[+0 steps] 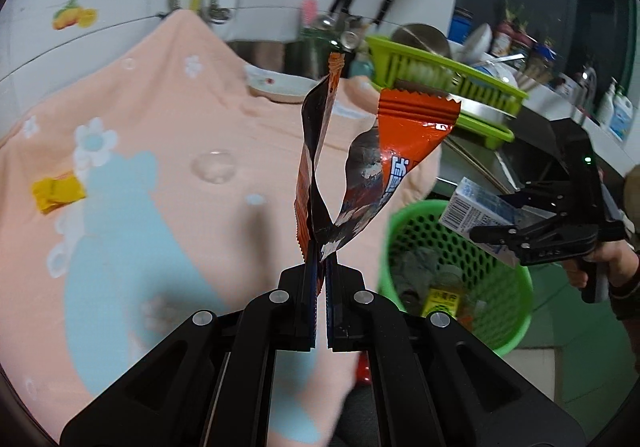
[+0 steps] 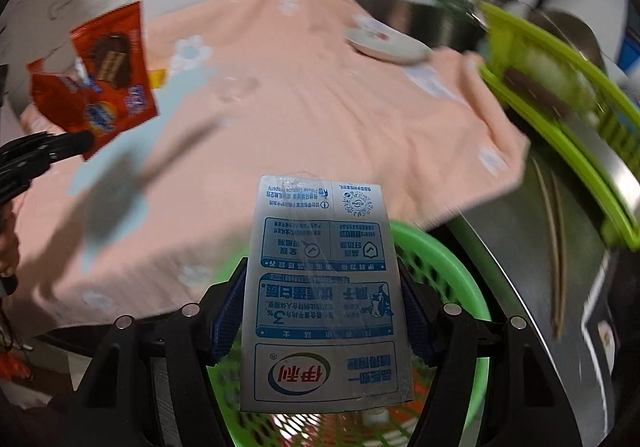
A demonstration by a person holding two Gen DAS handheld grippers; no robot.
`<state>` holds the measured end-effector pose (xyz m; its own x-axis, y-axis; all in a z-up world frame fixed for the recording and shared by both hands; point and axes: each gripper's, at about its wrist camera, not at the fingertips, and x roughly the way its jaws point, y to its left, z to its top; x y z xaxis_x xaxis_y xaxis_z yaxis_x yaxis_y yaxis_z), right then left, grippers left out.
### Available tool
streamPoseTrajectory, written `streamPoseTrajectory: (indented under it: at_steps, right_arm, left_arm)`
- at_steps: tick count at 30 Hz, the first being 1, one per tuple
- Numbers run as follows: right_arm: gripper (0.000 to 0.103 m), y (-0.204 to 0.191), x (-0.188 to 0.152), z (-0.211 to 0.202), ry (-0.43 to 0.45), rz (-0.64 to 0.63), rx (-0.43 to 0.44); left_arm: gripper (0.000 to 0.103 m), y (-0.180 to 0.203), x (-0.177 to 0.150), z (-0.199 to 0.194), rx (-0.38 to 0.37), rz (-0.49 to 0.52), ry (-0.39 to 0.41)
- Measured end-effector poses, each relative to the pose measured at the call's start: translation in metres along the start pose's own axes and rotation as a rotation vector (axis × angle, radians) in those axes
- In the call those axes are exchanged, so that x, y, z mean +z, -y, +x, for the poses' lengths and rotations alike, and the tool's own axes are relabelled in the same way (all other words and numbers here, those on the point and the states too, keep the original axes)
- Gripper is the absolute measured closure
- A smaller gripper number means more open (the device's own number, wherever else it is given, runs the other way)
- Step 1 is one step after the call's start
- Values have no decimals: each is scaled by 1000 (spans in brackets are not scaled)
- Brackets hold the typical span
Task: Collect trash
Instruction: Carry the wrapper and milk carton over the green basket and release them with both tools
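Observation:
My left gripper (image 1: 321, 267) is shut on an orange snack wrapper (image 1: 384, 171), which stands up twisted above the peach cloth (image 1: 160, 167). The wrapper also shows in the right wrist view (image 2: 108, 75), at the left gripper's tip. My right gripper (image 2: 322, 311) is shut on a white and blue milk carton (image 2: 324, 287) and holds it above the green mesh trash basket (image 2: 444, 263). In the left wrist view the right gripper (image 1: 504, 235) holds the carton (image 1: 476, 211) over the basket (image 1: 456, 287), which has trash inside. A yellow wrapper (image 1: 56, 191) lies on the cloth at the left.
A white plate (image 1: 276, 87) sits at the far edge of the cloth. A lime dish rack (image 1: 444, 87) with bowls stands on the steel sink counter (image 2: 560, 247) to the right. Knives and bottles line the back wall.

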<state>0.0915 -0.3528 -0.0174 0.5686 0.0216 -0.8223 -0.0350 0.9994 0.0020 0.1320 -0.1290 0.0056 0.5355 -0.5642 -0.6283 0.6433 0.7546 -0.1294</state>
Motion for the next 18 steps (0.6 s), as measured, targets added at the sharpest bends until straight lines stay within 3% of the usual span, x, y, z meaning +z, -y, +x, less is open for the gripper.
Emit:
streamPoseTrajectory:
  at_steps: [8, 15, 18]
  right_arm:
    - [37, 37, -39, 13, -48, 72, -54]
    - [37, 51, -52, 19, -63, 108, -58]
    - [32, 54, -56, 17, -55, 112, -59]
  left_arm:
    - [101, 36, -5, 21, -55, 39, -46]
    - [101, 66, -7, 37, -102, 74, -77]
    - [101, 78, -7, 46, -120, 86, -94]
